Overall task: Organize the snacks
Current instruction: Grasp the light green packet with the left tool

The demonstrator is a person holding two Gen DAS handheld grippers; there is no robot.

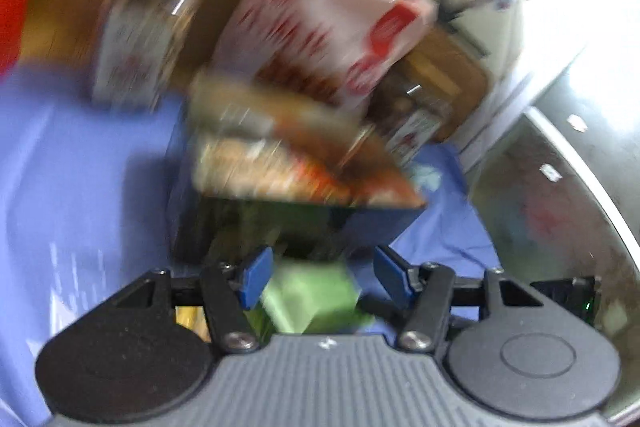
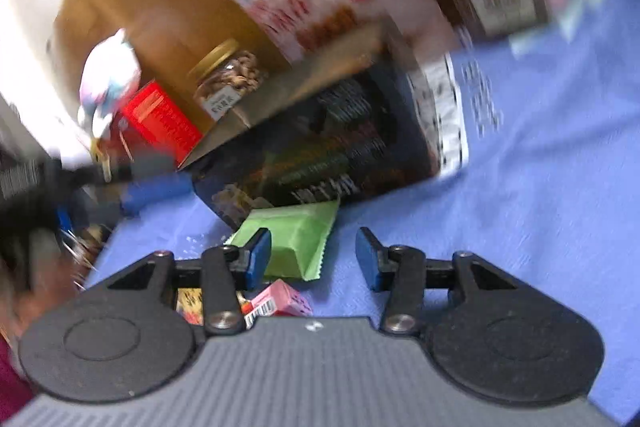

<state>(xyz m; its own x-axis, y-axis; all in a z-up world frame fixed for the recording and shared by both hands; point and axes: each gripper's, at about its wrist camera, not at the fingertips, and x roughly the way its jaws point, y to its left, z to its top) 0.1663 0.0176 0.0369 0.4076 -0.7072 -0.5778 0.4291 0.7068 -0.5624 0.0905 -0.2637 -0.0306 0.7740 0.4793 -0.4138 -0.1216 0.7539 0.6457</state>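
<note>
Green packet [image 2: 296,243] lies flat just ahead of our right gripper [image 2: 312,259], long axis running away; left gripper [image 1: 320,279] hovers over it too, both unclenched, holding nothing.

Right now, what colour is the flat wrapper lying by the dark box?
Green wrapper, clearest in the right wrist view.
</note>
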